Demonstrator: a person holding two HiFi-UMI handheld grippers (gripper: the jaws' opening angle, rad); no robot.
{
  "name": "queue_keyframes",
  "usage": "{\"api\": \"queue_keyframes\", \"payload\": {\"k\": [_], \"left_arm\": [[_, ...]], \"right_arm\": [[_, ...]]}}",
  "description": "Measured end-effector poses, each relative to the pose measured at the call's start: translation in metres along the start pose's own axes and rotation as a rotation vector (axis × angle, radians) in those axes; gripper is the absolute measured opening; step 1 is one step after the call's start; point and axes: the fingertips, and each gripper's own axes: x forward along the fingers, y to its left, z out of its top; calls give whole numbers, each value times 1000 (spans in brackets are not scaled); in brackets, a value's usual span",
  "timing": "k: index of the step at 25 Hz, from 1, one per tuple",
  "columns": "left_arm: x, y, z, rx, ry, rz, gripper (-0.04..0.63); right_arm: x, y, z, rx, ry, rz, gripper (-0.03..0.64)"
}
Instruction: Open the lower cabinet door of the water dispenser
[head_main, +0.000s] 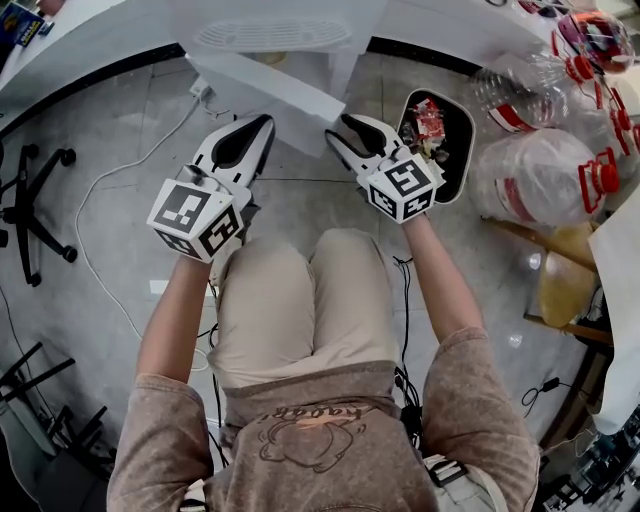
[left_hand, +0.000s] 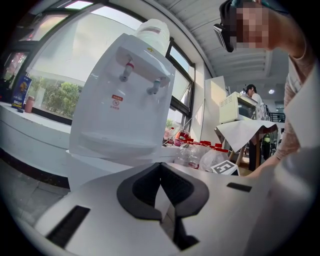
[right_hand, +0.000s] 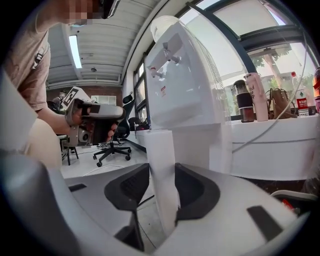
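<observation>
The white water dispenser (head_main: 270, 30) stands at the top of the head view, and its taps show in the left gripper view on the water dispenser (left_hand: 125, 100). Its lower cabinet door (head_main: 270, 92) is swung out toward me. My right gripper (head_main: 336, 132) is at the door's free edge. In the right gripper view the door's edge (right_hand: 161, 145) stands upright between the two black pads, and the right gripper (right_hand: 162, 170) is shut on it. My left gripper (head_main: 262, 122) hovers beside the door panel. Seen from its own camera, the left gripper (left_hand: 160, 166) has its pads together, holding nothing.
A black bin (head_main: 462, 150) with wrappers sits right of the dispenser. Large water bottles (head_main: 540, 175) with red caps lie further right. A white cable (head_main: 100, 180) runs over the floor on the left, near an office chair base (head_main: 40, 210). Cups (right_hand: 245, 100) stand on the window ledge.
</observation>
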Motion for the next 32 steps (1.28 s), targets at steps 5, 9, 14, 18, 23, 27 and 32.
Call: {"api": "queue_keyframes", "payload": {"k": [5,9,14,18,23,27,32], "left_arm": [[-9,8,-3,-14,-11,24,17],[-18,14,-7,-20,-16,43,17],[-31,22,-7,-25,-29,71,17],[-42,24,-5,-13,-34,89,17],[-53,25,2,-13,-45,101,17],[-61,31,3,-16,-52,119,17],[-75,39,0,-21,-55,150,17]], "right_arm": [[-4,22,-3,-18,12,74,155],[-3,35,-6,-35,22,128,63],[-1,55,-7,-65,42,207,57],[0,71,-8,-70,53,258,37],[3,94,-9,-67,74,339,34],[10,112,-9,-50,88,408,35],[19,134,-11,-44,89,472,35]]}}
